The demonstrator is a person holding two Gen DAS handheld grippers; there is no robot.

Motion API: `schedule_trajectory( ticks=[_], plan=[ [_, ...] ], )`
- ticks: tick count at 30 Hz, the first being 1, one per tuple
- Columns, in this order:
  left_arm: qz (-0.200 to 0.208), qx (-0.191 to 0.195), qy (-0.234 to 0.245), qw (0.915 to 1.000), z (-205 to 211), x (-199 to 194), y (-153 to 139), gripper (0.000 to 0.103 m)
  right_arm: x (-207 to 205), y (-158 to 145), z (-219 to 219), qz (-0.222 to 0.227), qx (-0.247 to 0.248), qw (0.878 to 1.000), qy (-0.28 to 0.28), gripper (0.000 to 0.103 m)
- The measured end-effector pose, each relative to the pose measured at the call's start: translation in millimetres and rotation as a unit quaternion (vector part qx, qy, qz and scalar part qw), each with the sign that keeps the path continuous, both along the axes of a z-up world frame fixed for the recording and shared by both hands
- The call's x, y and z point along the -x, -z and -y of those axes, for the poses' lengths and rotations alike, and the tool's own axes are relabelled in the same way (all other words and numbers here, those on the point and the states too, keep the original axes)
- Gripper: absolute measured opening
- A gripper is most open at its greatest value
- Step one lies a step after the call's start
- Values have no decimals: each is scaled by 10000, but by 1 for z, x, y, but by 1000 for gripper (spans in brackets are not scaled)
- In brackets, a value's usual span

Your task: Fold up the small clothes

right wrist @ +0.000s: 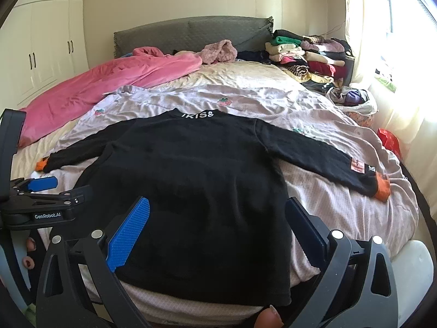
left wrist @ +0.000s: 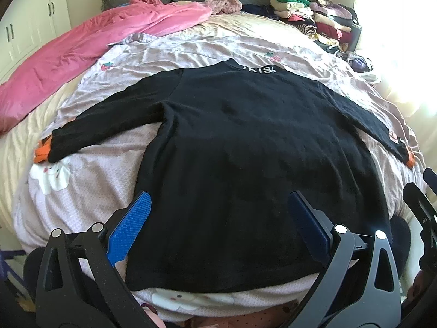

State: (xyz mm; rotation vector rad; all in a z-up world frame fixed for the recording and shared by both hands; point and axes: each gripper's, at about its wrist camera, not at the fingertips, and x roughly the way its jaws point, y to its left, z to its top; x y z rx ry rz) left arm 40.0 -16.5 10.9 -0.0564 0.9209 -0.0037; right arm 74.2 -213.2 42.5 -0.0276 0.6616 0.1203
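Observation:
A small black long-sleeved top (left wrist: pixel 232 147) (right wrist: pixel 185 169) lies flat on the bed, collar with white letters at the far end, both sleeves spread out, orange cuffs (left wrist: pixel 42 151) (right wrist: pixel 382 187) at the ends. My left gripper (left wrist: pixel 218 199) hovers open above the hem's left part, nothing between its blue pads (left wrist: pixel 131 227). My right gripper (right wrist: pixel 217 205) hangs open over the hem's right part, also holding nothing. In the right wrist view the left gripper (right wrist: pixel 41 188) shows at the left edge beside the top.
A pale lilac sheet (left wrist: pixel 90 188) with printed figures covers the bed. A pink quilt (right wrist: pixel 95 87) lies at the far left, a grey headboard (right wrist: pixel 191 32) behind. A stack of folded clothes (right wrist: pixel 306 54) sits at the far right corner. White wardrobes (right wrist: pixel 43 49) stand left.

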Motion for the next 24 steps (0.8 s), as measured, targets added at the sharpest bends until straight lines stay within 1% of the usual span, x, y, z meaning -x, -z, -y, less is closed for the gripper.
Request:
schedule_trajectory(
  ticks=[3, 12, 15, 24],
  plan=[
    [-74, 47, 40, 10000, 4, -7, 1, 94, -8, -1, 2, 10, 24, 10000, 14, 99],
    [9, 72, 66, 10000, 14, -33, -8, 94, -29, -8, 6, 77, -31, 9999, 56, 99],
    [23, 54, 75, 10000, 18, -45, -12, 94, -39, -13, 9, 152, -20, 9998, 126, 99],
    [253, 55, 29, 9997, 27, -80, -33, 94, -69, -27, 31, 368, -88, 9980, 512, 99]
  ],
)
